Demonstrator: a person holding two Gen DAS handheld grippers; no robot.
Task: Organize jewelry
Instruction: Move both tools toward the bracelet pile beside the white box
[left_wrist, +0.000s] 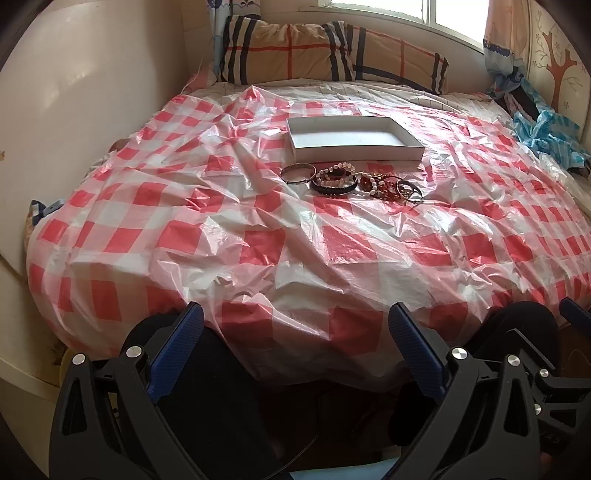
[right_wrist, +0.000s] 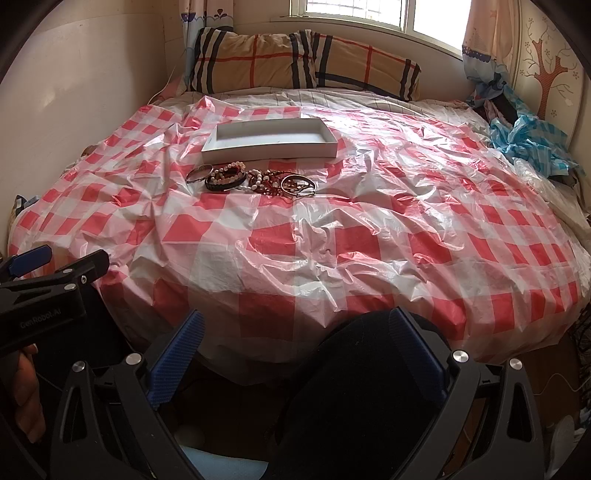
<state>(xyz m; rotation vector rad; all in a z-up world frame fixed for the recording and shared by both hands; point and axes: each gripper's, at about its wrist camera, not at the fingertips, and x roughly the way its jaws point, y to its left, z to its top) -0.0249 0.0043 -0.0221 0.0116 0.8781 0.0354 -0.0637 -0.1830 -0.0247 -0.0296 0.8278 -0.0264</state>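
Note:
A heap of bracelets and bangles (left_wrist: 351, 181) lies on the red-and-white checked plastic sheet (left_wrist: 258, 240) over the bed, just in front of an empty white shallow box (left_wrist: 369, 152). The heap (right_wrist: 255, 179) and the box (right_wrist: 273, 149) also show in the right wrist view. A thin metal bangle (left_wrist: 297, 172) lies at the heap's left end, a black band (left_wrist: 334, 186) beside it. My left gripper (left_wrist: 295, 350) is open and empty, far back near the bed's front edge. My right gripper (right_wrist: 295, 354) is open and empty, also near the front edge.
A plaid pillow (left_wrist: 325, 55) lies at the head of the bed under a window. A crumpled blue checked sheet (left_wrist: 546, 133) lies at the right. A wall (left_wrist: 74, 110) runs along the left. The left gripper's body (right_wrist: 44, 299) shows at the right view's left edge.

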